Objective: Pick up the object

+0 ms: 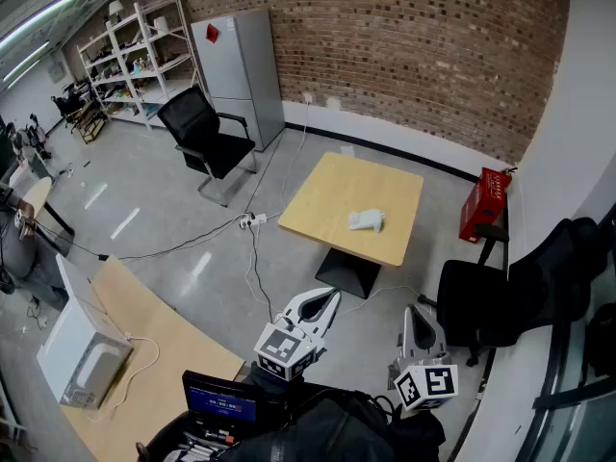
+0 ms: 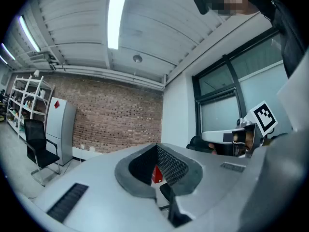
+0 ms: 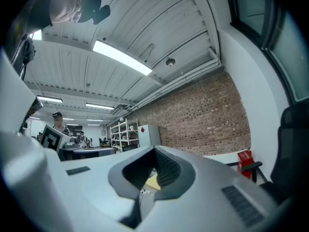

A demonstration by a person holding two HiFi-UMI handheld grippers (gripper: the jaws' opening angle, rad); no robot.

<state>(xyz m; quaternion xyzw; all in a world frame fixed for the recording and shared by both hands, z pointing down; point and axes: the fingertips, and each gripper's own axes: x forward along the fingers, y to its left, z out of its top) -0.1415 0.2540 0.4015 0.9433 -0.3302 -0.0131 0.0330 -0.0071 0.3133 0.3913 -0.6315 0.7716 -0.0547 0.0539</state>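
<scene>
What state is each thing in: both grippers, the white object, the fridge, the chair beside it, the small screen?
Left gripper: shut, empty.
Right gripper: shut, empty.
White object: lying on the table, not held.
Fridge: doors closed.
Chair: empty.
Screen: lit.

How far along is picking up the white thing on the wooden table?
Nothing done yet. The white object lies untouched on the wooden table. Both shut and empty, the left claw and right claw hang short of it. Remaining: approach, open, grasp, lift.
</scene>
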